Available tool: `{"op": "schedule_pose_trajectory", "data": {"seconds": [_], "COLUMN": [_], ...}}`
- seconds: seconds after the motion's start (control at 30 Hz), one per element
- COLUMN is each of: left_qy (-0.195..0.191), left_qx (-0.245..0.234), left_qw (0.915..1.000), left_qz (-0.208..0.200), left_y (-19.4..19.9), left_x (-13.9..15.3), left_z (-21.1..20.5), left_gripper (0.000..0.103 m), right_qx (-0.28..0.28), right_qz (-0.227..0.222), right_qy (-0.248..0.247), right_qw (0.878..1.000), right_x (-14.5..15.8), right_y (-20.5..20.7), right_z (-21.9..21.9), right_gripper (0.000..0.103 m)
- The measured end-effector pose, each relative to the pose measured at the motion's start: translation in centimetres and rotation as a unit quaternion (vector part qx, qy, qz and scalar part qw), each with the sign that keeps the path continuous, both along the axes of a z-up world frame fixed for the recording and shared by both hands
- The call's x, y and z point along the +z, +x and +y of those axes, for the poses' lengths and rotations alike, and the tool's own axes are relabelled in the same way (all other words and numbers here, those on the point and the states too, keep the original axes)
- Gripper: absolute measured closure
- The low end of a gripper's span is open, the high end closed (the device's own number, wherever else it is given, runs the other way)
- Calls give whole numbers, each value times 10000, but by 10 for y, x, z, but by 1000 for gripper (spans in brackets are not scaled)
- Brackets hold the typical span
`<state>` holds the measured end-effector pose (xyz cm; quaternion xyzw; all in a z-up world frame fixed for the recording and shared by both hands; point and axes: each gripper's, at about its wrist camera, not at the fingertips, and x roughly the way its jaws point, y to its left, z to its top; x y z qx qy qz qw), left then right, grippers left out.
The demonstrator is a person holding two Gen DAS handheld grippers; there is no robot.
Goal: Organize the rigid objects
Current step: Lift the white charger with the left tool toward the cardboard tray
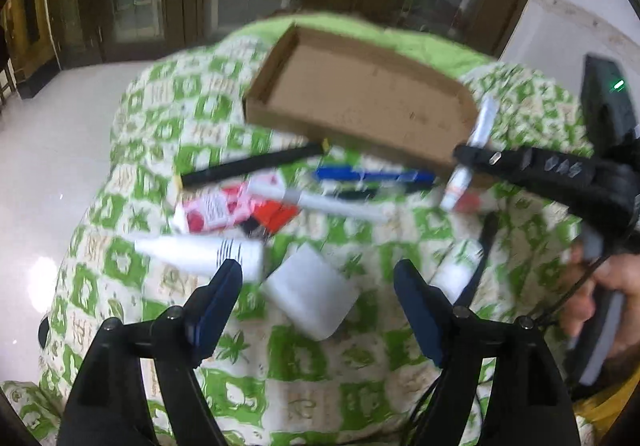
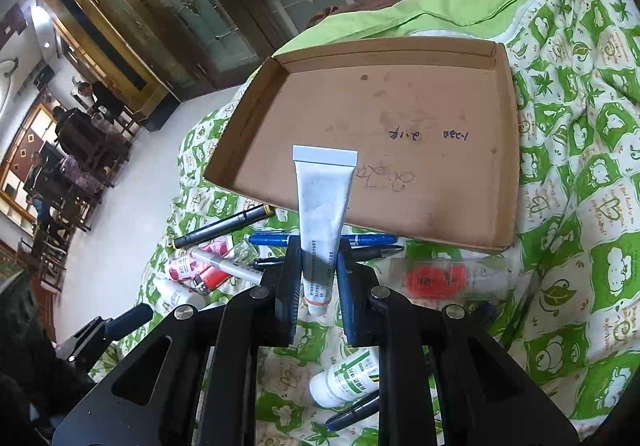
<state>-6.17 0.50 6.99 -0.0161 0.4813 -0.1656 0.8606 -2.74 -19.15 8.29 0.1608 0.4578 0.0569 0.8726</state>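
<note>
A shallow cardboard tray (image 1: 360, 98) (image 2: 400, 118) lies on a green-and-white quilt. My right gripper (image 2: 320, 258) (image 1: 466, 158) is shut on a white tube (image 2: 322, 198) (image 1: 482, 122), which stands crimped end up at the tray's near edge. My left gripper (image 1: 318, 278) is open low over the quilt. A flat white object (image 1: 312, 294) lies between its fingers without touching them. A white bottle (image 1: 200, 254) rests just beyond the left finger.
Loose on the quilt before the tray are a black marker (image 1: 252, 166), a blue pen (image 1: 372, 175), a white marker (image 1: 320, 202), a pink box (image 1: 212, 210) and a green-labelled bottle (image 2: 348, 378). A red item in a clear case (image 2: 436, 278) lies right. People sit far left.
</note>
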Motion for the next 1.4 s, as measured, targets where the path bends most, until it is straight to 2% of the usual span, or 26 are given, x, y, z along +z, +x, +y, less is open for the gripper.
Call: {"op": "schedule_pose_trajectory", "data": {"seconds": [0.2,0.3,0.37,0.7,0.73,0.77,0.83,0.97,1.1,1.17,1.27,1.4], "left_qy": [514,758,824,174,122,99,84,213,51,-23,-283,-404], "left_qx": [102,253,358,378,332,296,248,239,364,370,369,416], "left_qw": [9979,9945,9936,9984,9987,9989,9990,9977,9967,9971,9974,9974], "left_qz": [367,675,689,391,358,359,357,602,719,671,549,434], "left_y": [5,16,19,6,4,2,1,4,12,14,15,22], "left_x": [-29,-49,-55,-31,-27,-25,-23,-32,-38,-38,-35,-34], "left_z": [-24,-30,-30,-6,-6,-4,-2,-12,-4,-2,1,2], "left_gripper": [24,25,31,44,50,69,74,74,71,60,51,51], "right_qx": [-8,10,19,-19,-28,-39,-58,-71,-33,-24,-23,-23], "right_qz": [20,31,41,-2,-7,-9,-10,11,26,15,17,17], "right_qy": [50,46,50,87,91,98,107,129,125,135,140,155], "right_qw": [10000,10000,10000,10000,10000,9999,9999,9999,9999,9999,9999,9999], "right_x": [1,0,-1,-1,0,0,0,-1,-2,-3,-3,-3], "right_y": [-1,0,0,-1,-1,-1,-1,-1,-1,0,0,0], "right_z": [-1,0,0,-2,-3,-3,-5,-6,-3,-3,-2,-2], "right_gripper": [87,87,87,87,87,87,87,87,87,87,87,87]}}
